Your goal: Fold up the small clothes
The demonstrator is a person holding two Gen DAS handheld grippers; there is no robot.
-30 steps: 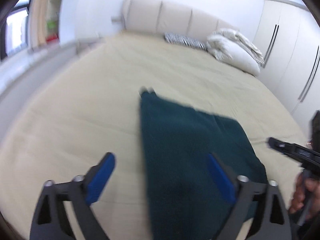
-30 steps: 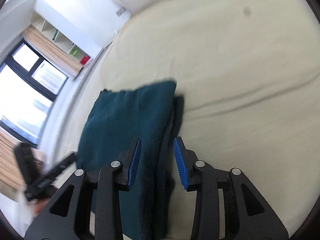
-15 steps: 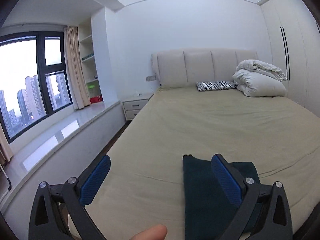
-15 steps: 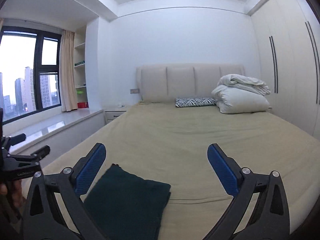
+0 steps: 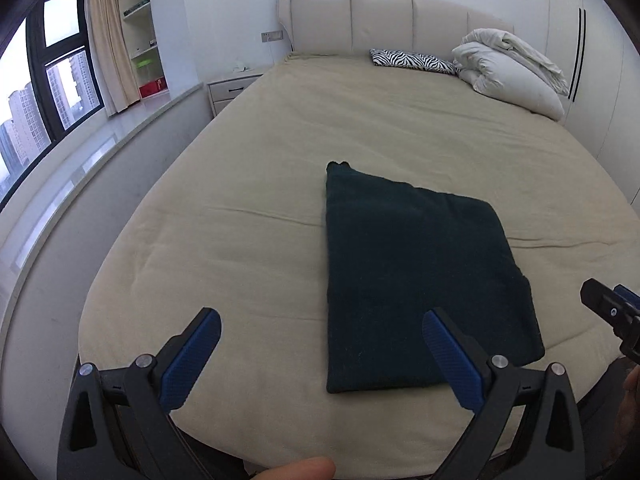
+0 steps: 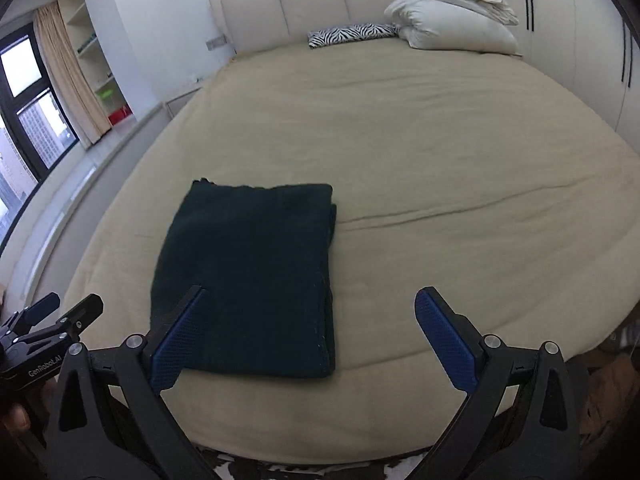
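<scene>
Dark green cloth (image 6: 248, 276) lies folded flat on the bed (image 6: 440, 152), ahead of both wide, empty jaw pairs. Right gripper (image 6: 308, 336) let go of its edge a second ago and opened; left gripper (image 5: 320, 356) likewise clear. Fold probably finished. Layer count hidden.

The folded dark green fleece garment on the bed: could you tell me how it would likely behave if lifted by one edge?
The folded dark green fleece garment would probably droop and unfold, since its stacked layers lie loose at one side. It looks light and soft, and on the beige bedsheet it would likely bunch rather than slide.
</scene>
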